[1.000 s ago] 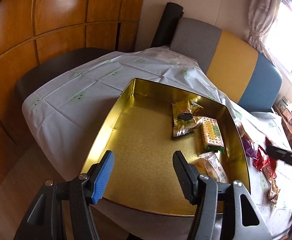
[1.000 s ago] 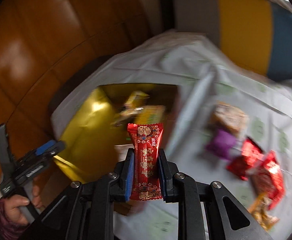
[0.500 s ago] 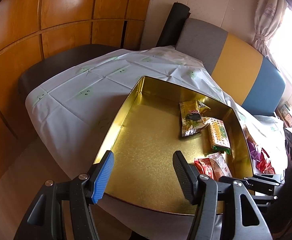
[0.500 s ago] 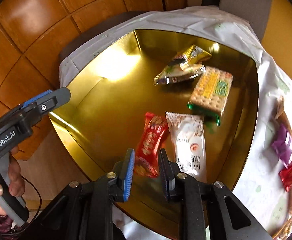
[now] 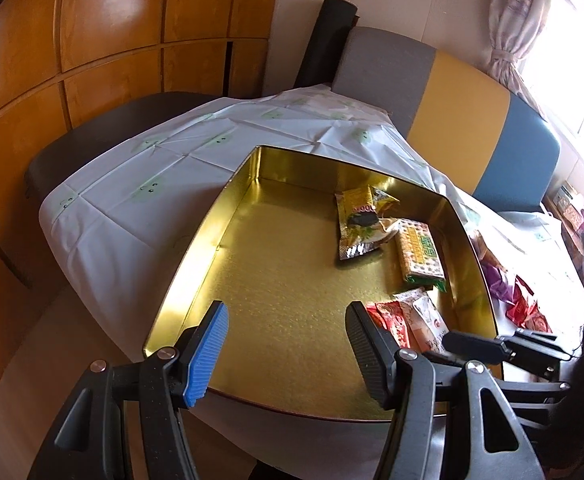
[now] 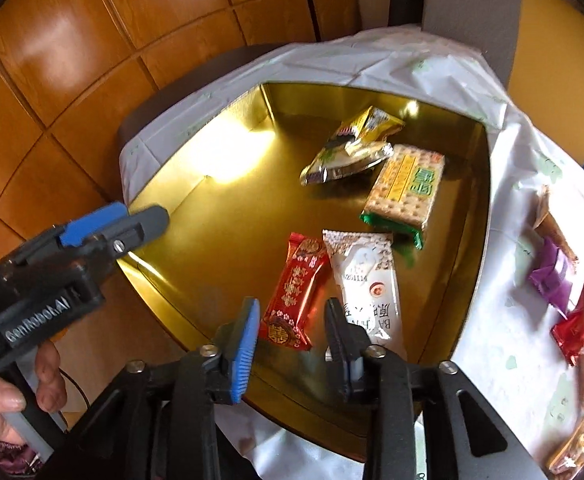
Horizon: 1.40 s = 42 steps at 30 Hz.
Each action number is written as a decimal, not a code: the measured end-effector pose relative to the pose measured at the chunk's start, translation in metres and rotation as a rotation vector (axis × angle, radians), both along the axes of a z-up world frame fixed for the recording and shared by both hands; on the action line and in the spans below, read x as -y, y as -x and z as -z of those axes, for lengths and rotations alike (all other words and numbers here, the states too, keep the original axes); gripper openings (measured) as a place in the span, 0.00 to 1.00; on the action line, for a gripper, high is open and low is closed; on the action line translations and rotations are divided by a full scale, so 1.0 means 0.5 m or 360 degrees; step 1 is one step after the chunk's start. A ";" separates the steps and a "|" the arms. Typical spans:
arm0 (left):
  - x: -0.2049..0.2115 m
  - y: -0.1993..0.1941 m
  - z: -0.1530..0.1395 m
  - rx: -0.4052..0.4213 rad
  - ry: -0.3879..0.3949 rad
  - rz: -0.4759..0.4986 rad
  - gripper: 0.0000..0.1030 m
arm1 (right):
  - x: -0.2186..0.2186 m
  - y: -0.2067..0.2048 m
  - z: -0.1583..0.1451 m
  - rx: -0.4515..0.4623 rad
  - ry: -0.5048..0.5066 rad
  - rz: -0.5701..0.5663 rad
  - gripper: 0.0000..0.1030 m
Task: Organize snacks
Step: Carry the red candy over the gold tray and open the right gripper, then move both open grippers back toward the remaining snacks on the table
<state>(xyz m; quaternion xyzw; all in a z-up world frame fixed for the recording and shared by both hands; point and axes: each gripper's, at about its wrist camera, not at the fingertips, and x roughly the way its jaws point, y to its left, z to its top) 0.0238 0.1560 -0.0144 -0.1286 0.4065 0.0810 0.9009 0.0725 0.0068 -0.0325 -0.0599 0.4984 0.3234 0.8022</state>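
Gold tin (image 6: 480,240): five packets. Right gripper (image 6: 292,336) jaws opening.

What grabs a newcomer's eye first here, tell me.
The big gold tin on the white tablecloth, with four packets inside. The red packet lies on the tin's floor between the right gripper's opening jaws, beside a white one. More wrapped snacks lie on the cloth to the right.

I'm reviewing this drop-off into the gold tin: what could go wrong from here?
The right gripper is opening, with the red snack lying between its fingers; pulling back early could drag it along. The red snack lies beside the white packet, so a finger could nudge that one. The left gripper hovers open over the gold tin, near the withdrawal path.
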 end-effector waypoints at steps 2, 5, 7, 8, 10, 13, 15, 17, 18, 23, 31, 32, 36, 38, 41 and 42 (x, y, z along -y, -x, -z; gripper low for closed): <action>0.007 -0.001 0.000 -0.0002 -0.0010 0.0015 0.60 | 0.008 0.003 -0.010 0.0038 -0.0014 0.0025 0.37; 0.016 0.000 0.000 -0.0005 -0.0019 0.0033 0.60 | 0.024 0.006 -0.025 0.0082 -0.0046 0.0076 0.40; 0.020 0.000 0.000 -0.0005 -0.0025 0.0044 0.60 | 0.036 0.004 -0.035 0.0110 -0.0062 0.0113 0.46; 0.022 -0.001 -0.001 -0.0006 -0.0029 0.0049 0.60 | 0.043 0.003 -0.039 0.0118 -0.0066 0.0130 0.46; 0.027 -0.002 -0.001 -0.0009 -0.0029 0.0057 0.60 | 0.056 0.000 -0.045 0.0130 -0.0066 0.0161 0.47; 0.033 -0.004 -0.004 -0.0004 -0.0036 0.0074 0.60 | 0.078 0.000 -0.054 0.0159 -0.0057 0.0201 0.50; 0.039 -0.004 -0.007 -0.0003 -0.0041 0.0088 0.60 | 0.095 -0.001 -0.058 0.0170 -0.0050 0.0230 0.53; 0.044 -0.006 -0.007 -0.0005 -0.0046 0.0100 0.60 | 0.113 -0.004 -0.061 0.0180 -0.0046 0.0257 0.54; 0.047 -0.006 -0.007 -0.0006 -0.0048 0.0105 0.60 | 0.123 -0.004 -0.062 0.0184 -0.0043 0.0270 0.55; 0.060 -0.006 -0.007 -0.0017 -0.0062 0.0135 0.60 | 0.171 -0.009 -0.062 0.0191 -0.0013 0.0340 0.64; 0.079 -0.006 -0.011 -0.0017 -0.0082 0.0179 0.60 | 0.249 -0.017 -0.060 0.0200 0.0080 0.0421 0.74; 0.081 -0.007 -0.011 -0.0018 -0.0084 0.0183 0.60 | 0.261 -0.018 -0.061 0.0206 0.0098 0.0430 0.75; 0.088 -0.007 -0.012 -0.0023 -0.0090 0.0202 0.60 | 0.313 -0.027 -0.066 0.0236 0.0183 0.0472 0.78; 0.092 -0.008 -0.011 -0.0026 -0.0094 0.0212 0.60 | 0.343 -0.037 -0.069 0.0252 0.0235 0.0501 0.79; 0.098 -0.009 -0.011 -0.0031 -0.0100 0.0225 0.60 | 0.395 -0.052 -0.071 0.0273 0.0302 0.0560 0.81; 0.100 -0.010 -0.011 -0.0032 -0.0103 0.0230 0.60 | 0.413 -0.058 -0.072 0.0276 0.0321 0.0584 0.82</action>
